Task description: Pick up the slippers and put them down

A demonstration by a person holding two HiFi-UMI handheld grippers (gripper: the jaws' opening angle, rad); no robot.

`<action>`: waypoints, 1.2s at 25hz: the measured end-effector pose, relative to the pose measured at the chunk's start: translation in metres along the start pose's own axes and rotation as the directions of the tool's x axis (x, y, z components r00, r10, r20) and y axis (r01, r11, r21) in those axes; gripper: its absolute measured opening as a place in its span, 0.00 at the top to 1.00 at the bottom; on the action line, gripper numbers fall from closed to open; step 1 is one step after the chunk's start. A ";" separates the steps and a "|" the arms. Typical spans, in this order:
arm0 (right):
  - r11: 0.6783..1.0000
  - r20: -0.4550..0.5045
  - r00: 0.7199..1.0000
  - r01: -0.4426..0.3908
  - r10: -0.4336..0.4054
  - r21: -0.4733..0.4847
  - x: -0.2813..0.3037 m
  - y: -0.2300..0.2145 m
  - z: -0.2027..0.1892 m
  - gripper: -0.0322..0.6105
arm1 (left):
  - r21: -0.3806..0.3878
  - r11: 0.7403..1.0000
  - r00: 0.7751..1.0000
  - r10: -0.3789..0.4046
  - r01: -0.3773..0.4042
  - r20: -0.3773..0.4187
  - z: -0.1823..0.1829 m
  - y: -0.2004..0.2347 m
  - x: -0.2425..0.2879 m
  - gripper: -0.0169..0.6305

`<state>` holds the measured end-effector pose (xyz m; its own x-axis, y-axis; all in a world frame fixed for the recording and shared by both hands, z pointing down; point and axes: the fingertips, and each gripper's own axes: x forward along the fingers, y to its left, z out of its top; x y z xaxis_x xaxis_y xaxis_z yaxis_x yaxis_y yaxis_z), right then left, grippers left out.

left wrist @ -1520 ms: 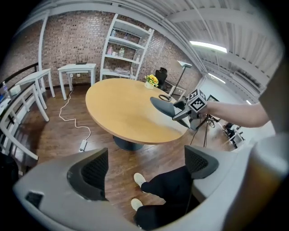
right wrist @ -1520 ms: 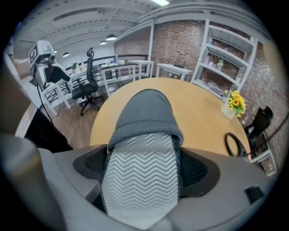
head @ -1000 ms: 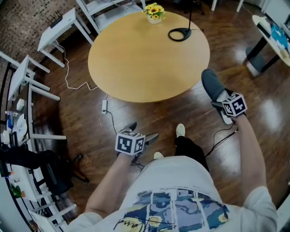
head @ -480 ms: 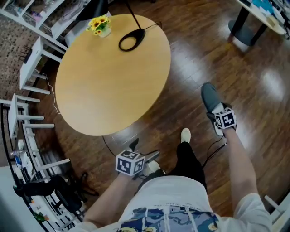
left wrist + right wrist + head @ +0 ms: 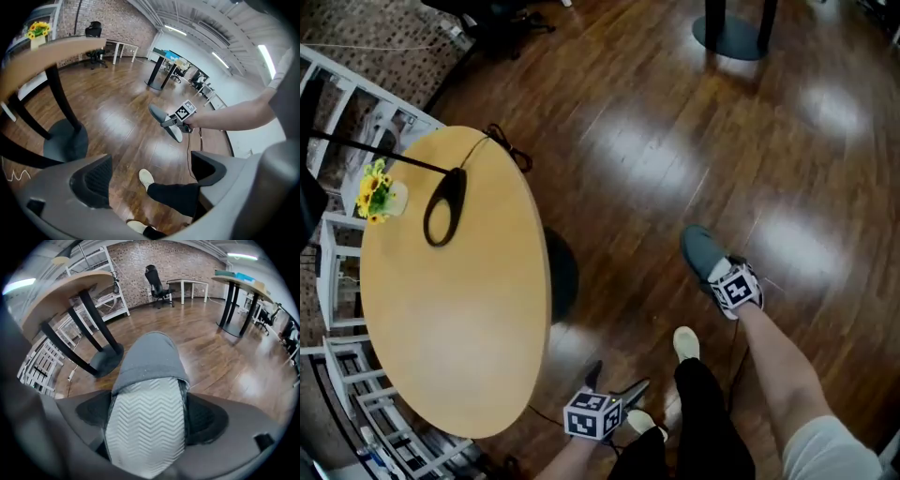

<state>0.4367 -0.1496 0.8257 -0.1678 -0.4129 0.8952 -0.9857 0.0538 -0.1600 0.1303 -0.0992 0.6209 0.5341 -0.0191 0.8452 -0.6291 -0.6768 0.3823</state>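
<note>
One grey slipper is clamped between the jaws of the right gripper, zigzag sole facing that gripper's camera, held above the wooden floor. The left gripper hangs low beside the round table, jaws wide apart.

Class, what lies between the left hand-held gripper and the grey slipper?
The person's pale shoe and wooden floor, short of the grey slipper; the left gripper view shows it.
</note>
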 end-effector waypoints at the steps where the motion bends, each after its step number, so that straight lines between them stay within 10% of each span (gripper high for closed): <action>1: 1.000 0.000 1.000 0.001 -0.001 0.012 0.019 -0.006 -0.019 0.16 | 0.020 1.000 1.000 -0.004 0.004 -0.015 -0.005 0.003 0.027 0.17; 16: 0.999 -0.115 0.993 0.004 0.002 0.052 0.365 -0.036 -0.221 0.13 | -0.005 0.999 0.989 -0.041 0.041 -0.139 -0.132 0.108 0.342 0.17; 30: 0.996 -0.113 0.990 -0.081 0.083 0.030 0.271 -0.005 -0.206 0.09 | -0.012 0.999 0.991 -0.042 0.041 -0.127 -0.110 0.071 0.301 0.17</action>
<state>0.3928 -0.0745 1.1548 -0.2504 -0.3017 0.9199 -0.9680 0.0595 -0.2440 0.1839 -0.0717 0.9432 0.4845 0.1030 0.8687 -0.6130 -0.6685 0.4211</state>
